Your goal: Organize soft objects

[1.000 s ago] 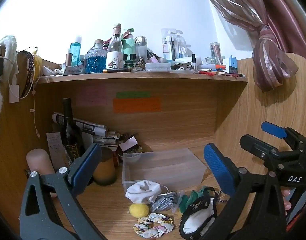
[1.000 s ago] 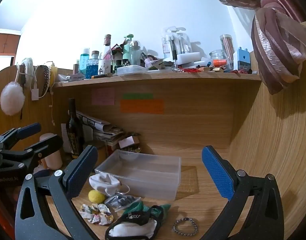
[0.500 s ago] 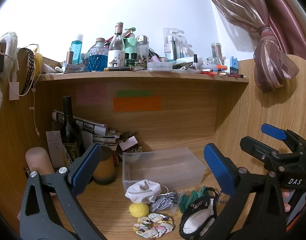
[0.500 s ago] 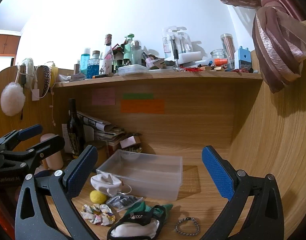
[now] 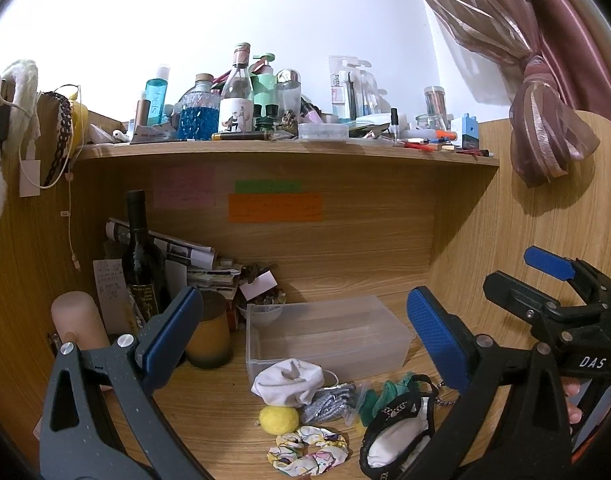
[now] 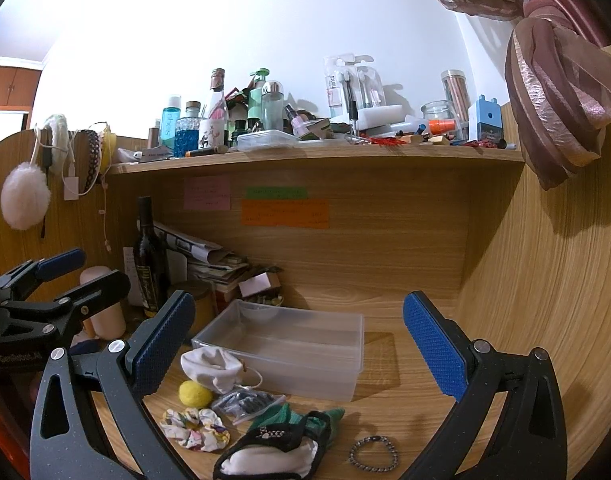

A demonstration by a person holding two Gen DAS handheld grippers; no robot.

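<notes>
Two grippers hovering over the wooden surface [image 6: 405, 364], both spread wide and holding nothing. Left gripper [image 5: 305, 340] framing lower centre of its view; right gripper [image 6: 297, 344] doing likewise. Soft things lying in a cluster at lower centre, left to right: white cloth [image 6: 213, 368] touching the clear bin [image 6: 289, 344], yellow ball [image 6: 195, 394], floral scrunchie [image 6: 195, 428], green cloth [image 6: 301, 420], black-edged mask [image 6: 273, 452]. Beaded bracelet [image 6: 373, 454] sitting just right of them.
</notes>
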